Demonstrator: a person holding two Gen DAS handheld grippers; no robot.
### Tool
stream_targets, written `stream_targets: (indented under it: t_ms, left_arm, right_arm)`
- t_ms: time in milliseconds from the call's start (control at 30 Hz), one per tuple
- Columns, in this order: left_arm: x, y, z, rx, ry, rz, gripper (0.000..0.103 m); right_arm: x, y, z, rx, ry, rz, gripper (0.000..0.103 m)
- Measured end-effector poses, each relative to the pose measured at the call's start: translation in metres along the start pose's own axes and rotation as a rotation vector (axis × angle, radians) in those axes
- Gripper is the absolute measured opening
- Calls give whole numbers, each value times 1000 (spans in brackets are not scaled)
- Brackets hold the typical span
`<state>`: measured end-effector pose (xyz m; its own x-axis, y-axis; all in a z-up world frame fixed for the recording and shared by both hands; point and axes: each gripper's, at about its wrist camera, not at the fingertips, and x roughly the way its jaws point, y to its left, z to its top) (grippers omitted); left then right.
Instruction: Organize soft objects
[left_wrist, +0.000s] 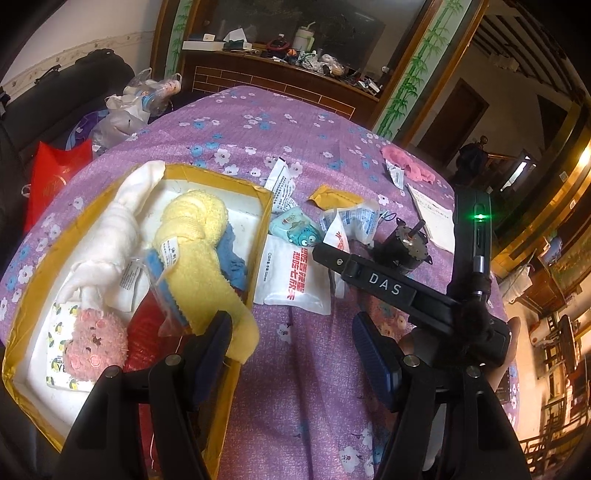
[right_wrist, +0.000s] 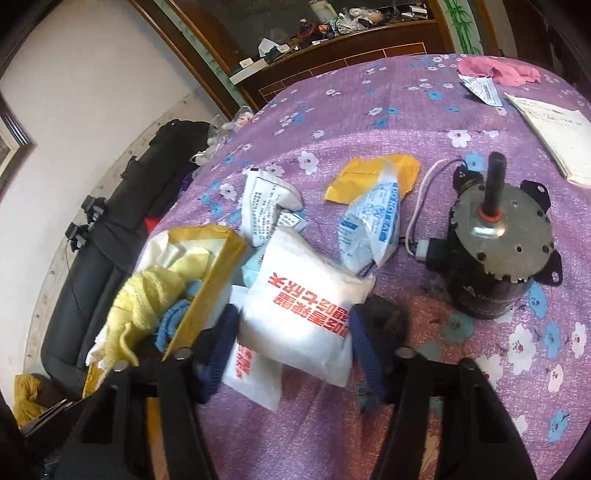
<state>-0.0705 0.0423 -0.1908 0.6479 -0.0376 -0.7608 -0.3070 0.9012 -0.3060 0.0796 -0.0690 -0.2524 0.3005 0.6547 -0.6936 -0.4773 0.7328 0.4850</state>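
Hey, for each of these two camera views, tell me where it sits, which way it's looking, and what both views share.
Left wrist: on the left gripper, looking down over the yellow box of towels; its own fingers are empty, and the right gripper shows.
Right wrist: on the right gripper, looking down at the white packet between its fingers, apparently pressing on it.
Shared: yellow box, yellow towel, white packet, motor, purple tablecloth.
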Motion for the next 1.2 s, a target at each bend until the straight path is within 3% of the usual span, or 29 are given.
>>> stream_targets:
  t_ms: [167, 433, 800, 1200]
  left_arm:
    - [1, -2, -2, 8, 5, 6, 71]
    - [4, -12, -7, 42, 17, 12, 71]
    - [26, -33, -10, 134, 57, 43, 71]
    - [75, -58, -7, 317, 104, 166, 72]
  right_arm:
    - [-11, 8, -3, -36, -32, 9, 25]
    - [-35, -2, -5, -4, -88, 22, 7]
    - [-84, -34, -30, 102, -159, 118, 3]
    - [-82, -62, -43, 177, -168, 147, 3]
